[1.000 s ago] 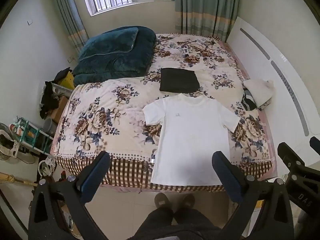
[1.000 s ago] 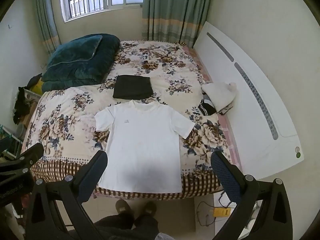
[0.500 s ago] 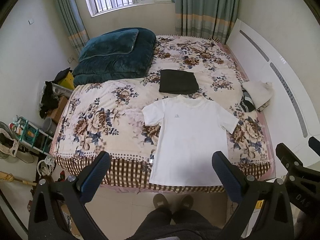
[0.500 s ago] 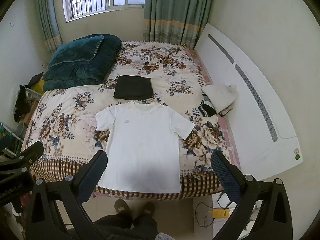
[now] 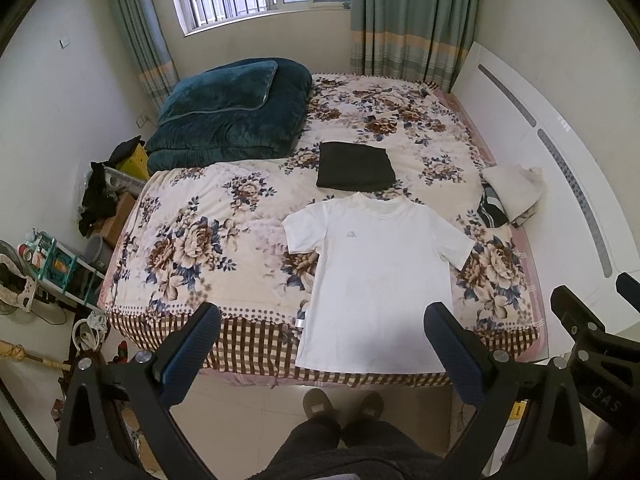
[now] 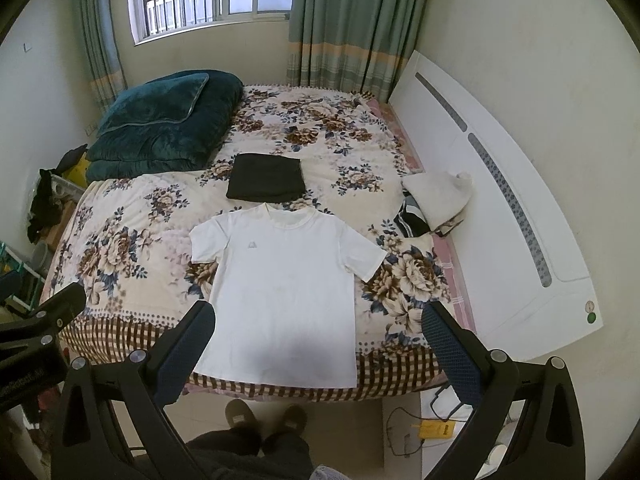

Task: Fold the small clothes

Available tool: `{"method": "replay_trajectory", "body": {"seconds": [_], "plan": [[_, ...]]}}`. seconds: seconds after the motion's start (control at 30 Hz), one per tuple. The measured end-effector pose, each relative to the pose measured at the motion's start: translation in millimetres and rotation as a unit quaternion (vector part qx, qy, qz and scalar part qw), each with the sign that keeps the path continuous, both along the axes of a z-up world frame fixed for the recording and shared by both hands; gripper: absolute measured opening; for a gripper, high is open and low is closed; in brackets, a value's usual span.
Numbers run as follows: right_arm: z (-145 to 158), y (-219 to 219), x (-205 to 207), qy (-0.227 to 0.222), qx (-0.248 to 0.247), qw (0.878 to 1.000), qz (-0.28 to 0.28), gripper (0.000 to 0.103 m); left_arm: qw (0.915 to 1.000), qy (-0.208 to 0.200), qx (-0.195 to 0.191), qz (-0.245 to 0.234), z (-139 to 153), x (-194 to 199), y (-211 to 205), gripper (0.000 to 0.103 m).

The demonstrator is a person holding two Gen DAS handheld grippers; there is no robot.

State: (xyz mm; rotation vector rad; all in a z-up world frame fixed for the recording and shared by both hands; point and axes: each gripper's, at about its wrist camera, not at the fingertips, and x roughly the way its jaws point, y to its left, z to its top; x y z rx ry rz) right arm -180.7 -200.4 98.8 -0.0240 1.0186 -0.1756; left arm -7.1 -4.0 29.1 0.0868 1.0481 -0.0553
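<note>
A white T-shirt (image 5: 376, 276) lies flat, face up, on the floral bed cover (image 5: 208, 240), its hem at the near bed edge; it also shows in the right wrist view (image 6: 284, 292). A folded black garment (image 5: 356, 166) lies beyond its collar, also seen in the right wrist view (image 6: 265, 178). My left gripper (image 5: 322, 344) is open and empty, held high above the near bed edge. My right gripper (image 6: 316, 340) is open and empty, beside it over the hem.
A folded teal quilt (image 5: 232, 116) sits at the far left of the bed. A pile of clothes (image 5: 512, 196) lies at the right edge by the white headboard (image 5: 560, 184). A cluttered shelf (image 5: 52, 264) stands left. My feet (image 5: 340, 400) are on the floor.
Both grippers have lifted and drawn back slightly, so the bed and shirt sit a little lower and farther. Nothing on the bed has moved.
</note>
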Motion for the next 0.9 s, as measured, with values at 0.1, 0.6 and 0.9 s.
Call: {"method": "replay_trajectory", "body": {"seconds": [0.1, 0.6, 0.9], "plan": [[8, -9, 3, -0.001, 0.000, 1.000, 0.002, 0.103, 1.0000, 0.000, 0.000, 0.001, 2, 1, -2, 0.103], [15, -13, 4, -0.004, -0.001, 1.000, 0.003, 0.103, 1.0000, -0.004, -0.001, 0.000, 4, -1, -2, 0.103], [18, -14, 4, -0.007, -0.002, 1.000, 0.003, 0.103, 1.0000, -0.005, -0.004, 0.001, 5, -3, -4, 0.103]]}}
